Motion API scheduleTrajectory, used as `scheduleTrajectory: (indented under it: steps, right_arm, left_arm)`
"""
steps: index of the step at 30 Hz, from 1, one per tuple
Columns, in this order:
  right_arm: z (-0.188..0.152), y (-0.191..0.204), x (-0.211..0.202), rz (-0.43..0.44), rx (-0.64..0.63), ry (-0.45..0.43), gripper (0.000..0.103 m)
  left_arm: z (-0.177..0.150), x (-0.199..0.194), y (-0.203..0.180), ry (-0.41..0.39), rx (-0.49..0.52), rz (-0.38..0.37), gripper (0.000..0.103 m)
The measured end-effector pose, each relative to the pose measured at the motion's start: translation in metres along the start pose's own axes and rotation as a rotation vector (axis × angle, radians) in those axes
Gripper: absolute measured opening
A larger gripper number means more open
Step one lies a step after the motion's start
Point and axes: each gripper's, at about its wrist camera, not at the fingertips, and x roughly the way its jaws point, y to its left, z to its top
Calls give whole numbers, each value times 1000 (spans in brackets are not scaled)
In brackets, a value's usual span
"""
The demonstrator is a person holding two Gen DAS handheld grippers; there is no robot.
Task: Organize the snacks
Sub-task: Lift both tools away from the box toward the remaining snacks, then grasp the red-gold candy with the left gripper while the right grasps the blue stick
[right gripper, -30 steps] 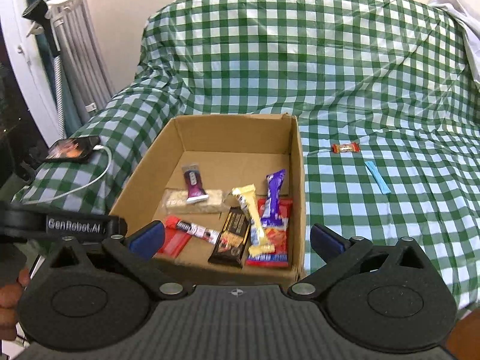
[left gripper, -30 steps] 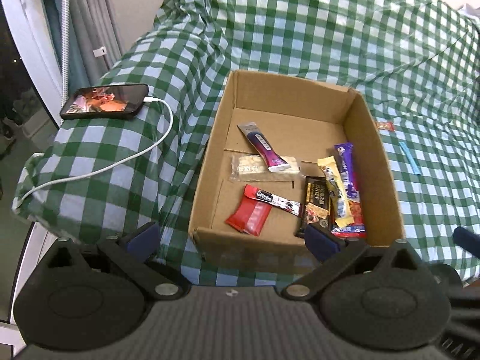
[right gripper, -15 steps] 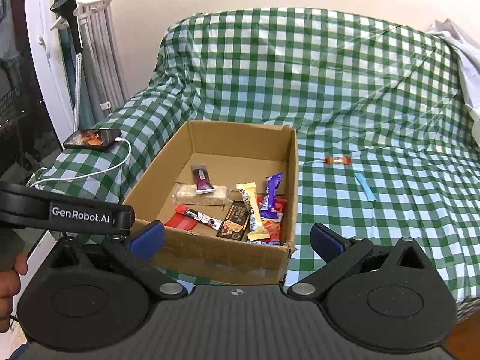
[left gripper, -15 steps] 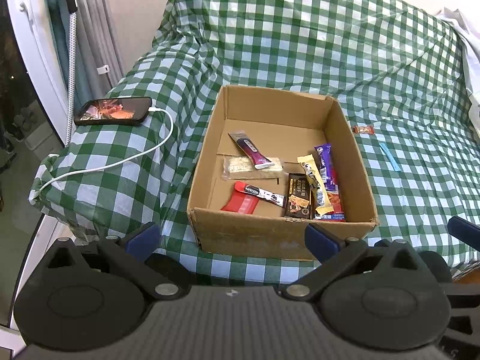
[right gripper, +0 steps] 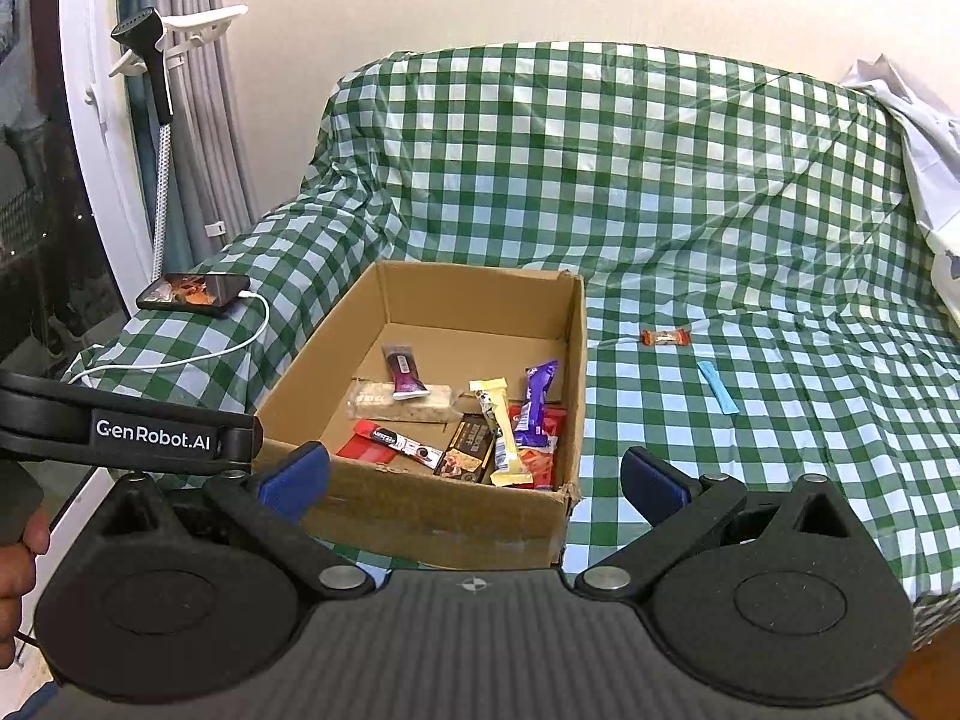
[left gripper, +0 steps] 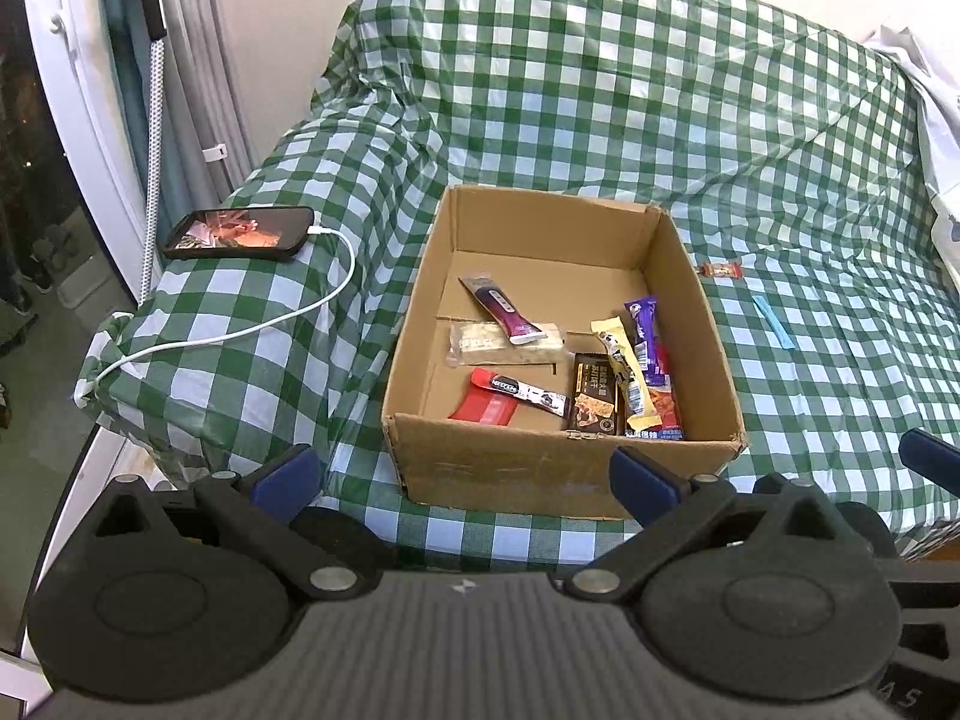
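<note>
Both claws are spread wide and carry nothing. The left claw (left gripper: pixel 465 477) hangs in front of the near wall of the cardboard box (left gripper: pixel 510 471), its blue fingertips (left gripper: pixel 285 474) clear of the cardboard and of the checked cover. The right claw (right gripper: pixel 474 480) is released too, its pads apart on either side of the box's near right corner, touching nothing; the left tool's black body crosses the lower left of the right wrist view, with part of a hand (right gripper: pixel 15 576) at the frame edge.

The snacks sit inside the box (right gripper: pixel 444 522), which rests on the green checked sofa cover (left gripper: pixel 600 90): a maroon stick (left gripper: pixel 498 309) lying across a pale bar (left gripper: pixel 507 343), a red packet (left gripper: pixel 486 408) under a thin striped stick, and at the right a brown bar (left gripper: pixel 594 393), a yellow stick (left gripper: pixel 624 375) and a purple wrapper (left gripper: pixel 642 324) overlapping. Two pieces lie outside on the cover (well right of the box): a small orange candy (right gripper: pixel 665 338) and a blue strip (right gripper: pixel 717 396). A phone (left gripper: pixel 240 233) with a white cable rests on the sofa arm.

Compared with a second ago, both claws have drawn back and risen, so the box looks smaller and more of the sofa shows; the snacks have not moved.
</note>
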Motion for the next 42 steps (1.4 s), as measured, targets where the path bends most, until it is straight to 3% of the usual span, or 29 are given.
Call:
scheduleTrajectory:
  steps: [28,35,42]
  right_arm:
    - [-6,-15,15,6,64,64,102]
    - [-7,-35,28,-10,110,67,102]
    - [-7,-84,45,-102,210,46,102]
  left_arm:
    - [1,25,-12,68,51,32,103]
    - [11,38,-25,86,88,36,103]
    - [41,54,-62,70,183,28,103]
